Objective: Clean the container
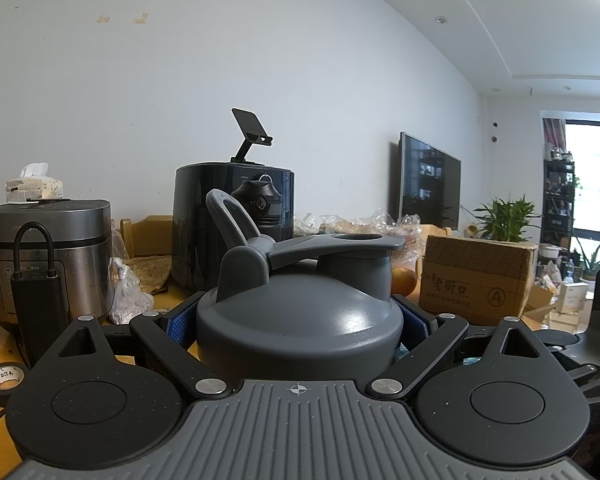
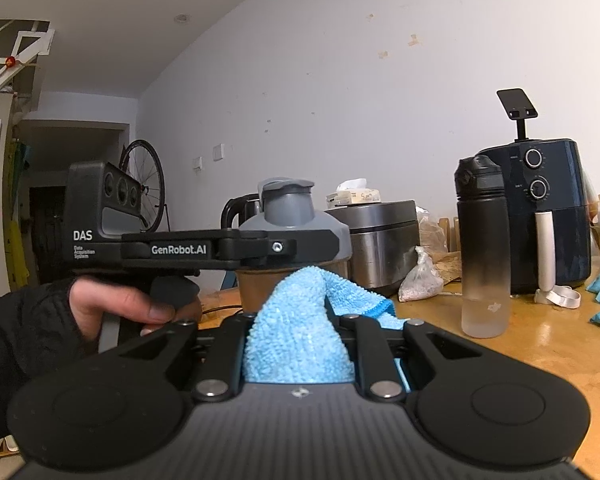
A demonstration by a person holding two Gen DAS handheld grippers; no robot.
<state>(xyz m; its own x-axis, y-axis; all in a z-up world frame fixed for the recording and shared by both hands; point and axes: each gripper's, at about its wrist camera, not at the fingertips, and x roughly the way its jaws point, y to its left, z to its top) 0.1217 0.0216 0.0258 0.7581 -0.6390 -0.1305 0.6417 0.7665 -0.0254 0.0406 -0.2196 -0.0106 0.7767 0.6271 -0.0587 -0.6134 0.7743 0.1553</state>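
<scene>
Your left gripper (image 1: 298,320) is closed around the grey-lidded shaker bottle (image 1: 300,312), its blue pads (image 1: 414,322) pressing just under the lid on both sides. The bottle stands upright over the wooden table (image 2: 520,344), and its flip cap (image 1: 340,244) is swung open. In the right wrist view, your left hand (image 2: 120,304) grips the handle of that device. Your right gripper (image 2: 300,320) has its jaws nearly together, pinching a blue microfibre cloth (image 2: 300,332). The cloth's raised fold reaches the bottle's brown body directly ahead; whether it touches cannot be told.
</scene>
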